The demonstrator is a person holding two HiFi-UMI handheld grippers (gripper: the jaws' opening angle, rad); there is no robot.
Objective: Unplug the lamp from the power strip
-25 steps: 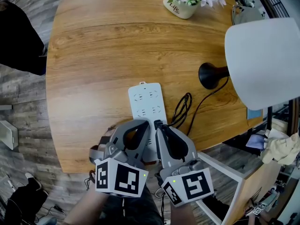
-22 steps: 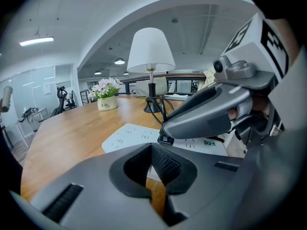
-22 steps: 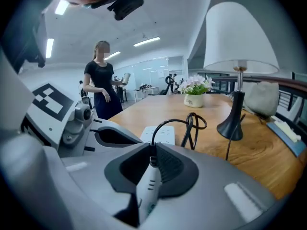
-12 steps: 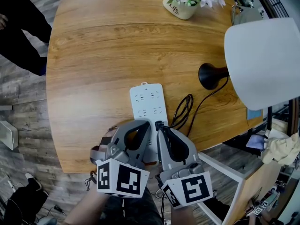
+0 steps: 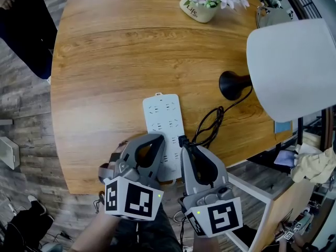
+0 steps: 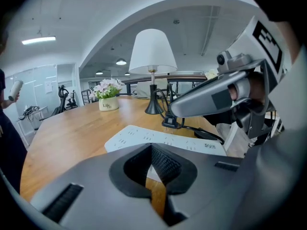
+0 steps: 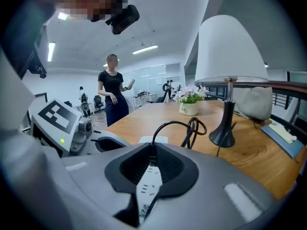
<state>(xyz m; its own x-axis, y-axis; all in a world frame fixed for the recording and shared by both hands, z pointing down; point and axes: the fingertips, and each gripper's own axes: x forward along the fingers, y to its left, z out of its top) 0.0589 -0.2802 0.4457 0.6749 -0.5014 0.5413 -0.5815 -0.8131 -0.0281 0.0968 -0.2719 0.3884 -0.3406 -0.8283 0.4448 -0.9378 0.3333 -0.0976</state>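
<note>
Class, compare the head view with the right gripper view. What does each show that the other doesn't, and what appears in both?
Only the head view: the marker cube on the right gripper, and a crumpled cloth beyond the table's edge. Only the right gripper view: ceiling lights and the lamp's stem under the shade. Both: the lamp, flower pot, power strip, black cord and left gripper.
</note>
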